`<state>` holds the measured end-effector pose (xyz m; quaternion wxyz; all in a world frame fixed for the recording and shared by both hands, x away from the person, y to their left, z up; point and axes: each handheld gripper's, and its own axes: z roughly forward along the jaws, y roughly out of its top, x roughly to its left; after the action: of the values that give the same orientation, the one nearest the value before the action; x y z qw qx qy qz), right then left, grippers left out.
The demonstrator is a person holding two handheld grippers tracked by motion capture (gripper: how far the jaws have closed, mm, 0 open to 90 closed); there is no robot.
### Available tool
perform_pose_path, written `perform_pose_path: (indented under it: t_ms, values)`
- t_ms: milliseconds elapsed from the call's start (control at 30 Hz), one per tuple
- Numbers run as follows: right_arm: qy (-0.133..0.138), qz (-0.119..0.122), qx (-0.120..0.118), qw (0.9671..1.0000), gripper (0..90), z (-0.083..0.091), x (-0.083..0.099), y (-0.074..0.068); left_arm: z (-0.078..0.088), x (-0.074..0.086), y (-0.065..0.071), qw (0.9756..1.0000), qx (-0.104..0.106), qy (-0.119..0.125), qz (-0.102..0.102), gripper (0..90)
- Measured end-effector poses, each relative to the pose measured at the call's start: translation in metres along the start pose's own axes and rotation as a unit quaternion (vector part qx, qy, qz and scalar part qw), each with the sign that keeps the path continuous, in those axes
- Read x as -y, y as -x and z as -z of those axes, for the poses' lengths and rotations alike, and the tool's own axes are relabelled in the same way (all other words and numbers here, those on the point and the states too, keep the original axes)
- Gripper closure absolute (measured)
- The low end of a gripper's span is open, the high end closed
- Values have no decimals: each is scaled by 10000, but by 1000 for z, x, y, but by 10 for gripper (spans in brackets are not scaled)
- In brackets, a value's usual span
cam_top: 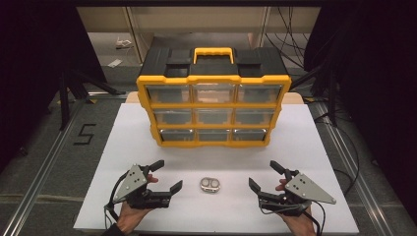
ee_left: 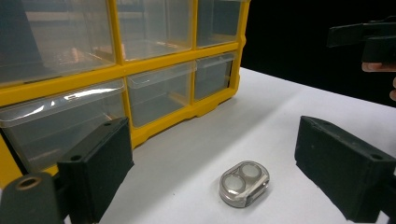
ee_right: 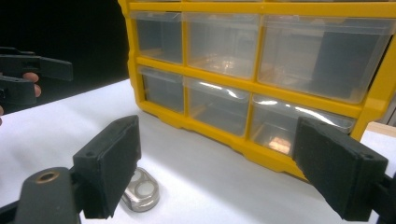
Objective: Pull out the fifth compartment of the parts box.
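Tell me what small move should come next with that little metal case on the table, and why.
Probably ease the left gripper toward the small metal case until its jaws straddle it. Both the left and the right gripper stand open with nothing between the jaws, the case lies untouched on the white table between them, and in the left gripper view it sits nearly centred ahead.
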<state>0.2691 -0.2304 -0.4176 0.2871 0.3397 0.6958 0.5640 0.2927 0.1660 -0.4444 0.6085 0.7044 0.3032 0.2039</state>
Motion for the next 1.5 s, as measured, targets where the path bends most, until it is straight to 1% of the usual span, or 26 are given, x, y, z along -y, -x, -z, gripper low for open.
perform_pose_path:
  t_ms: [133, 200, 300, 400, 467, 500, 567, 667, 767, 800, 933, 967, 1000, 1033, 1067, 1133, 1167, 1267, 1333, 1433, 1467, 1500]
  values:
    - [10, 59, 11, 10000, 165, -2, -1, -1, 0, 0, 0, 10000, -11, -15, 5, 110]
    - [70, 171, 53, 9998, 166, -2, -4, -1, 0, 0, 0, 10000, -1, -8, 1, 110]
    - [49, 111, -1, 9999, 166, -3, -6, 0, 0, 0, 0, 10000, 6, -13, 6, 111]
    - [42, 205, 20, 9998, 168, -5, -12, 3, 0, 0, 0, 10000, 12, -14, 6, 110]
    - [44, 198, 11, 9998, 168, -5, -14, 4, 0, 0, 0, 10000, 16, -14, 14, 112]
    - [44, 136, -47, 9999, 170, -6, -19, 7, -1, 0, -1, 10000, 19, -25, 28, 112]
    - [42, 127, -56, 9999, 171, -6, -21, 7, 0, 0, -1, 10000, 16, -25, 29, 112]
    - [-19, 176, -115, 9998, 171, -9, -30, 11, 0, 0, -1, 10000, 12, -16, 24, 113]
    - [-9, 246, -107, 9996, 172, -11, -34, 12, 0, 0, -1, 10000, 10, -17, 32, 113]
    - [-10, 347, -99, 9993, 176, -12, -37, 13, 0, 0, -1, 10000, 14, -22, 32, 113]
    - [9, 459, -81, 9989, 177, -14, -43, 13, 0, 0, -1, 10000, 17, -21, 26, 113]
    - [15, 610, -57, 9981, 177, -16, -46, 12, 0, 0, -1, 10000, 17, -19, 24, 113]
    - [14, 670, -50, 9977, 177, -17, -47, 12, 0, 0, -1, 10000, 16, -20, 24, 113]
    - [14, 670, -50, 9977, 177, -17, -47, 12, 0, 0, -1, 10000, 16, -20, 24, 113]
    - [30, 792, -39, 9968, 177, -19, -51, 10, 0, 0, -1, 10000, 16, -19, 25, 113]
    - [44, 871, -29, 9962, 177, -21, -54, 9, 0, 0, -1, 10000, 21, -18, 26, 113]
    - [44, 871, -29, 9962, 177, -21, -54, 9, 0, 0, -1, 10000, 21, -18, 26, 113]
    - [66, 1032, 3, 9946, 177, -26, -59, 8, 0, 0, -1, 10000, 22, -14, 28, 113]
    - [62, 1045, 7, 9945, 177, -27, -60, 7, 0, 0, -1, 10000, 20, -16, 25, 113]
    - [65, 1192, 59, 9928, 177, -32, -65, 6, 0, 0, -1, 10000, 26, -8, 30, 113]
    - [65, 1192, 59, 9928, 177, -32, -65, 6, 0, 0, -1, 10000, 26, -8, 30, 113]
    - [67, 1281, 92, 9917, 176, -36, -67, 5, 0, 0, -1, 10000, 26, -9, 30, 113]
